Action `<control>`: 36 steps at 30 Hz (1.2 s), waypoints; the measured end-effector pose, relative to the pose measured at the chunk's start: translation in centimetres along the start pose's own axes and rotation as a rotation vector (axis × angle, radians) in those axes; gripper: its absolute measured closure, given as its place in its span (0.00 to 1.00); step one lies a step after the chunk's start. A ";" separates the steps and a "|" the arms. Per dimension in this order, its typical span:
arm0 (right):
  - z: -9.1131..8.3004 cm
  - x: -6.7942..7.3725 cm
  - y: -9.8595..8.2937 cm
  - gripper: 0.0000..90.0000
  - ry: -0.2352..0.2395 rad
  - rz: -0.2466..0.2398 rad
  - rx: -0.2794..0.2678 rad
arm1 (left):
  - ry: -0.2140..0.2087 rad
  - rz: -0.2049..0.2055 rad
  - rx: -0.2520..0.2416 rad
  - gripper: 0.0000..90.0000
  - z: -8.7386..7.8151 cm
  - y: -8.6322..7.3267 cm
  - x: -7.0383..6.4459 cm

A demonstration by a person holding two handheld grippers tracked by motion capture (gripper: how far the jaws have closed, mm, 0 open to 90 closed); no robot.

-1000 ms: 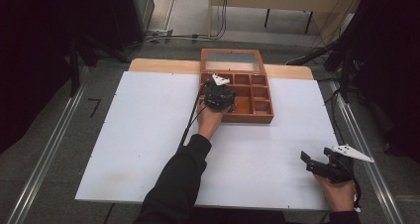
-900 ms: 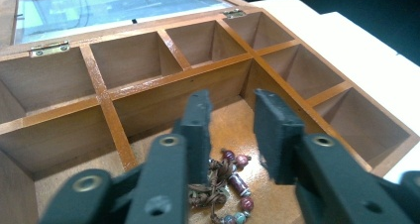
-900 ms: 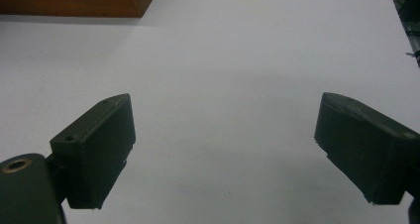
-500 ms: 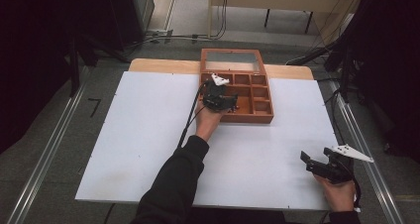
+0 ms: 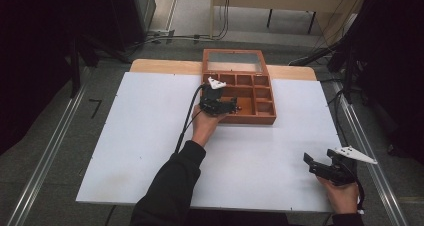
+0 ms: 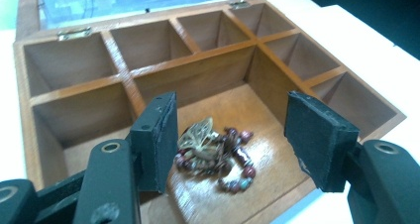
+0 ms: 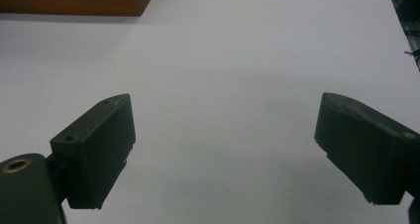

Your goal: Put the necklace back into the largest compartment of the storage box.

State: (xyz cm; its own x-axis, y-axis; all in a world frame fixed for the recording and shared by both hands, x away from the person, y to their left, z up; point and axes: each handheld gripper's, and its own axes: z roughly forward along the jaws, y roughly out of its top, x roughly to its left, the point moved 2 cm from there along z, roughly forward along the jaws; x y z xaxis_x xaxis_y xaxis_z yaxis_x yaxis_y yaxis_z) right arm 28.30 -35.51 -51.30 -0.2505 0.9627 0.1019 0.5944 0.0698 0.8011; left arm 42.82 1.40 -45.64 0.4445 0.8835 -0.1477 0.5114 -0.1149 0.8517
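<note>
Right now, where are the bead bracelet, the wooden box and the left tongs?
bead bracelet (image 6: 214, 154), left gripper view, bead cluster.
wooden box (image 5: 250, 119), high view, front wall.
left tongs (image 6: 233, 140), left gripper view, midway between tips.

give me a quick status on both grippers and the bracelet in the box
Left gripper open, jaws over the bead bracelet lying in the wooden box's big compartment. Right gripper open, empty, over bare table. Nothing in the way.

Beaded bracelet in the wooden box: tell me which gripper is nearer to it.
Left. The left gripper hangs open just above the beaded bracelet in the wooden box. The right gripper is far off, open near the table's front right corner.
</note>
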 end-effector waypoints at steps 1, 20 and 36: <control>0.0 0.0 0.0 0.08 0.000 0.000 0.000 | 0.000 0.002 -0.001 0.43 -0.1 -0.1 0.1; -0.1 0.0 -0.1 0.08 -0.005 0.002 0.000 | -0.014 -0.003 -0.014 0.25 -3.1 -1.3 0.6; 0.0 0.0 -0.1 0.08 -0.008 0.000 0.003 | -0.005 0.008 -0.017 0.18 -5.8 -2.7 1.6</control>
State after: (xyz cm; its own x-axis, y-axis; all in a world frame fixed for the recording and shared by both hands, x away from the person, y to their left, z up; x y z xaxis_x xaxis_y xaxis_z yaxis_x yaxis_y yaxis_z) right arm 28.20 -35.49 -51.39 -0.2441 0.9649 0.0969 0.5968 0.0707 0.7993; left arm 37.93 5.73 -45.26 0.4522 0.8804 -0.1429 0.4953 -0.1146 0.8611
